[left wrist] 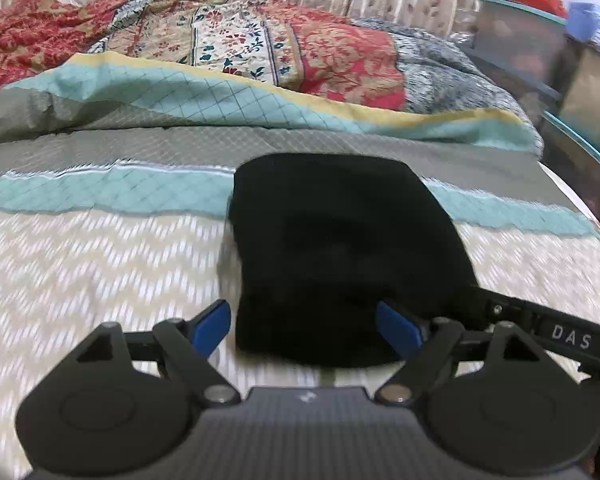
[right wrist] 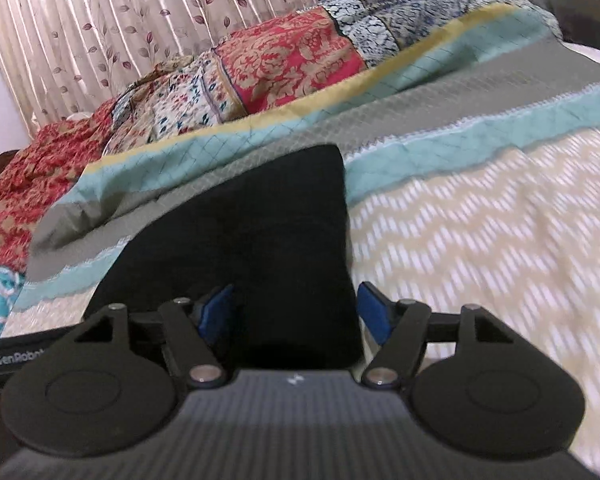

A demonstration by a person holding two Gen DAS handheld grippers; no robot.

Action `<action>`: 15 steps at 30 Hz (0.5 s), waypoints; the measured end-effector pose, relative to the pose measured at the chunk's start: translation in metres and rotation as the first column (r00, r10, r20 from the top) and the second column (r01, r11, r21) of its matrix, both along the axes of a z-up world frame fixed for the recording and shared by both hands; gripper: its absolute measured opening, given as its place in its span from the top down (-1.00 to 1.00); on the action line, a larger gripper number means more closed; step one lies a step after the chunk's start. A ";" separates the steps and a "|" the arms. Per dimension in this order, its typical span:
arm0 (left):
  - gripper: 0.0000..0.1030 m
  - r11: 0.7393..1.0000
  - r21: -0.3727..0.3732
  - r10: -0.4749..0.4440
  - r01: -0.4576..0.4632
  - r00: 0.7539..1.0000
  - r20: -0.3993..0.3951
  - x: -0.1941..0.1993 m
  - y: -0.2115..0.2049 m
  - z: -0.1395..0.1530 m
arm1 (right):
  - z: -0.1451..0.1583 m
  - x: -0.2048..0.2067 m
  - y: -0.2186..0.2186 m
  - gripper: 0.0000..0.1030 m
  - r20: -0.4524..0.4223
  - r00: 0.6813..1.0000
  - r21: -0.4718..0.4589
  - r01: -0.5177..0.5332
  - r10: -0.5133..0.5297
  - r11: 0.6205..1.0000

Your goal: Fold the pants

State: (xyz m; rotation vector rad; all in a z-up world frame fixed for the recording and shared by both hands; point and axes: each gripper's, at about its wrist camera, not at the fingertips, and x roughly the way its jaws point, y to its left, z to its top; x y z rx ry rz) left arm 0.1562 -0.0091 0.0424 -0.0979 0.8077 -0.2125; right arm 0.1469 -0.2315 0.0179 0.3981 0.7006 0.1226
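You are holding your left tool wide open, its blue pads sitting on each side of the near edge of the folded black pants without squeezing. Your right tool is hanging open the same way. The pants are lying flat on the striped bedspread. A patchwork quilt is bunching up behind, and a leafy curtain is hanging past it.

"DAS" on the right gripper, seemingly "GenRobot" on the left gripper
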 end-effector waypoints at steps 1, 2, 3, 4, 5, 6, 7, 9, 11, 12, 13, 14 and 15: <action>-0.61 1.000 -0.001 -0.005 0.005 1.000 -0.004 -0.015 0.001 0.002 | 0.002 -0.013 0.001 -0.38 -0.008 1.000 -0.004 -0.001 0.001 1.000; -0.62 1.000 -0.002 -0.008 0.008 1.000 -0.014 -0.031 0.002 0.004 | 0.004 -0.027 0.001 -0.38 -0.015 1.000 -0.007 -0.003 0.003 1.000; -0.62 1.000 -0.007 -0.009 0.009 1.000 -0.022 -0.046 0.004 0.006 | 0.007 -0.039 0.002 -0.38 -0.022 1.000 -0.008 -0.008 0.007 1.000; -0.62 1.000 -0.011 -0.009 0.009 1.000 -0.029 -0.058 0.005 0.008 | 0.007 -0.042 0.004 -0.39 -0.032 0.999 -0.010 -0.012 0.011 1.000; -0.63 1.000 -0.015 -0.008 0.007 0.999 -0.032 -0.070 0.007 0.010 | 0.009 -0.057 0.005 -0.39 -0.044 0.999 -0.014 -0.016 0.015 1.000; -0.67 1.000 -0.015 -0.002 0.001 1.000 -0.032 -0.086 0.010 0.013 | 0.010 -0.070 0.007 -0.39 -0.053 0.998 -0.018 -0.019 0.018 1.000; -0.69 1.000 -0.012 0.007 -0.008 1.000 -0.029 -0.096 0.012 0.016 | 0.011 -0.084 0.008 -0.40 -0.064 0.998 -0.025 -0.025 0.024 0.999; -0.76 1.000 0.002 0.030 -0.030 0.999 -0.011 -0.123 0.017 0.023 | 0.013 -0.108 0.011 -0.40 -0.082 0.996 -0.041 -0.029 0.026 0.999; -0.84 0.998 0.032 0.047 -0.048 0.999 0.022 -0.144 0.019 0.030 | 0.014 -0.126 0.012 -0.40 -0.102 0.995 -0.039 -0.021 0.017 0.999; -0.89 0.996 0.061 0.058 -0.061 0.997 0.049 -0.158 0.019 0.034 | 0.015 -0.135 0.012 -0.40 -0.114 0.993 -0.025 -0.020 0.017 0.999; -0.91 0.994 0.083 0.067 -0.073 0.995 0.072 -0.168 0.020 0.037 | 0.016 -0.144 0.013 -0.40 -0.125 0.992 -0.013 -0.020 0.019 1.000; -0.91 0.991 0.102 0.074 -0.083 0.993 0.093 -0.177 0.020 0.041 | 0.016 -0.150 0.014 -0.40 -0.131 0.991 -0.007 -0.019 0.018 1.000; -0.91 0.989 0.115 0.076 -0.089 0.991 0.109 -0.185 0.020 0.045 | 0.017 -0.157 0.017 -0.40 -0.137 0.990 0.000 -0.022 0.022 1.000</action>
